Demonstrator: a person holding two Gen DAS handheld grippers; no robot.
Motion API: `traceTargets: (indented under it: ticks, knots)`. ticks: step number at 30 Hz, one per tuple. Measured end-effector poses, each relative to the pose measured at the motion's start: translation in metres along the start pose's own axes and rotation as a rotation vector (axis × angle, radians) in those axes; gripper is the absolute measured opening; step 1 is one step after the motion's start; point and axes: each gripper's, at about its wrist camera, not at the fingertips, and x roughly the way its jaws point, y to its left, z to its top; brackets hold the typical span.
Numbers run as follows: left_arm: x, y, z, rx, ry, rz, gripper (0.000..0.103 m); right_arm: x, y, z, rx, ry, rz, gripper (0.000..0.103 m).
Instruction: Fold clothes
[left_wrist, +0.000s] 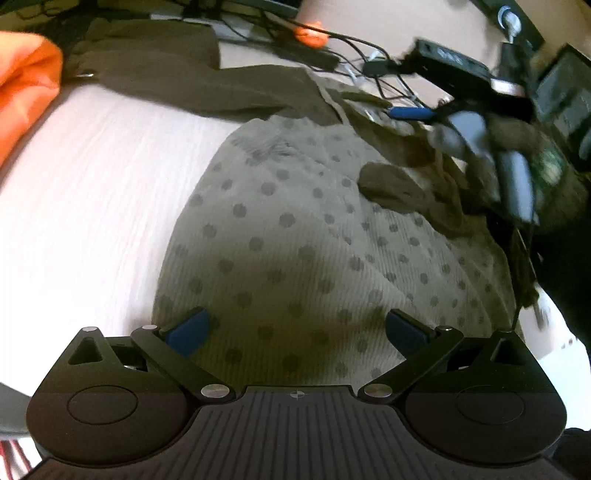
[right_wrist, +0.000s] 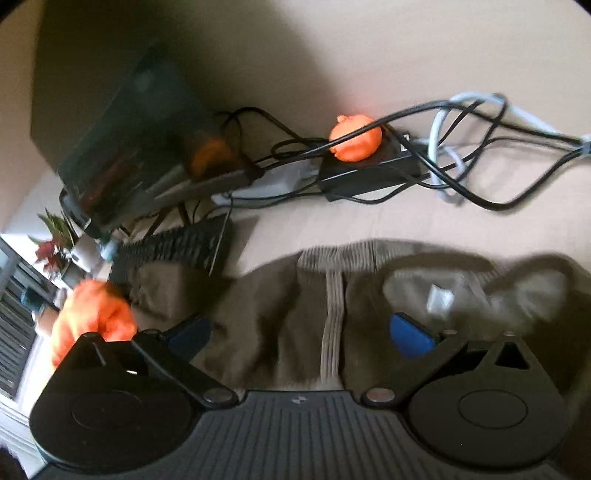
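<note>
Clothes lie in a soft heap on the pale table (left_wrist: 92, 184). The one to look at is the dotted cloth (left_wrist: 295, 240), a grey-green piece with dark spots. It lies flat on the table, and I will tell where things are from it.

The left gripper (left_wrist: 297, 328) hangs right over the near end of the dotted cloth. Its blue pads (left_wrist: 188, 328) are spread wide and hold nothing. The right gripper (right_wrist: 299, 332) is at the far end, over the brown garment (right_wrist: 280, 321) that lies across the top of the dotted cloth. Its pads are spread wide too, with nothing between them. The ribbed band (right_wrist: 332, 332) of the brown garment runs straight between them.

Nothing looks folded yet. My guess is that this step is picking a place to grab. To do it well, go down low, pinch only one layer at an edge, and keep away from the black cables (right_wrist: 461, 155) past the far end.

The dotted cloth looks long from near to far. Its far end leans toward the right and tucks under the brown garment. An orange cloth (left_wrist: 26, 85) sits far off to its left.
</note>
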Motion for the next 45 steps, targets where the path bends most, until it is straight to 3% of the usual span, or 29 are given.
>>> traceTargets:
  ticks: [4, 7, 9, 11, 13, 16, 19, 22, 24, 26, 28, 30, 33, 35, 40, 45]
  knots:
    - [-0.001, -0.002, -0.002, -0.012, -0.010, 0.013, 0.103, 0.040, -0.020, 0.021, 0.084, 0.056, 0.051, 0.103]
    - [-0.001, -0.001, -0.001, -0.030, -0.008, 0.009, 0.103, 0.059, -0.031, 0.034, 0.209, 0.104, 0.184, 0.103]
    - [-0.001, -0.002, -0.001, -0.040, -0.009, 0.013, 0.103, 0.067, -0.038, 0.045, 0.287, 0.069, 0.247, 0.103]
    - [-0.002, -0.006, -0.004, -0.021, -0.010, 0.026, 0.103, 0.059, -0.044, 0.061, 0.337, -0.070, 0.271, 0.103]
    - [-0.002, -0.010, -0.008, 0.006, -0.011, 0.044, 0.103, 0.057, -0.047, 0.075, 0.398, -0.131, 0.342, 0.103]
    - [-0.002, -0.018, -0.013, 0.065, -0.002, 0.072, 0.103, 0.059, -0.035, 0.077, 0.364, -0.107, 0.337, 0.103]
    - [-0.003, -0.022, -0.016, 0.108, 0.011, 0.082, 0.103, 0.043, -0.016, 0.064, 0.221, -0.019, 0.257, 0.103]
    - [-0.004, -0.023, -0.017, 0.144, 0.027, 0.077, 0.103, -0.014, -0.002, 0.037, 0.060, -0.019, 0.168, 0.103]
    - [-0.007, -0.019, -0.018, 0.152, 0.035, 0.065, 0.103, -0.061, 0.009, 0.009, -0.073, -0.045, 0.006, 0.103]
    - [-0.009, -0.016, -0.012, 0.123, 0.039, 0.056, 0.103, -0.100, 0.016, -0.029, -0.182, -0.059, -0.218, 0.103]
    - [-0.016, -0.013, -0.005, 0.098, 0.000, 0.006, 0.103, -0.131, 0.015, -0.069, -0.205, -0.033, -0.323, 0.103]
    - [-0.016, -0.020, 0.006, 0.112, -0.044, -0.042, 0.103, -0.151, 0.014, -0.114, -0.165, 0.006, -0.341, 0.103]
    - [-0.007, -0.037, 0.025, 0.155, -0.103, -0.099, 0.103, -0.149, 0.018, -0.161, -0.142, 0.024, -0.384, 0.103]
    - [0.009, -0.050, 0.034, 0.164, -0.114, -0.091, 0.103, -0.143, 0.019, -0.180, -0.133, 0.024, -0.443, 0.103]
    - [0.041, -0.059, 0.035, 0.131, -0.028, -0.020, 0.103, -0.126, 0.031, -0.195, -0.121, 0.043, -0.584, 0.103]
    - [0.047, -0.061, 0.021, 0.195, -0.002, 0.028, 0.103, -0.133, 0.030, -0.201, -0.111, 0.005, -0.612, 0.103]
